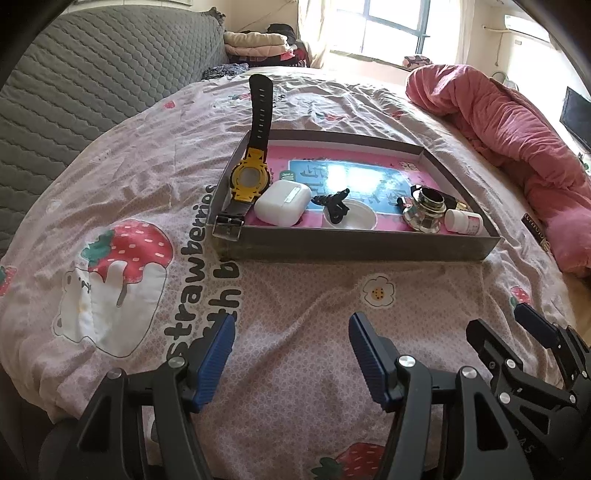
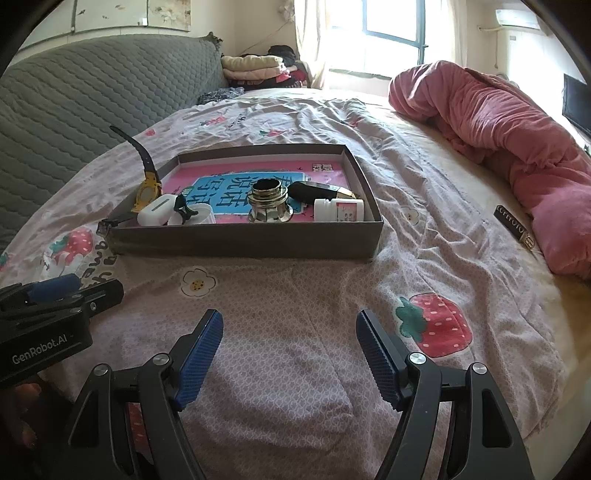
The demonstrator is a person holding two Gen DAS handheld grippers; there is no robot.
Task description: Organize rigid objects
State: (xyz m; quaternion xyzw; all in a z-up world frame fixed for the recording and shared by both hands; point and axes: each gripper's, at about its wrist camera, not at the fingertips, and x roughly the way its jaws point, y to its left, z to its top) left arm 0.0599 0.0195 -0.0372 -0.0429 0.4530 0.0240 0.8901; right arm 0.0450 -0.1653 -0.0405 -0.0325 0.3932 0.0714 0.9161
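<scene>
A strawberry-print bedsheet covers the bed, with a pink quilt bunched to the right, a grey quilted headboard to the left and a bright window beyond. On it sits a shallow cardboard tray holding a yellow watch, white earbud case, black hair clip, metal fitting and pill bottle. Both grippers — left, right — hover near the tray, jaws apart and empty.

Both your wrist cameras look low across the strawberry-print bed, sharing the nearby shallow grey cardboard tray.
</scene>
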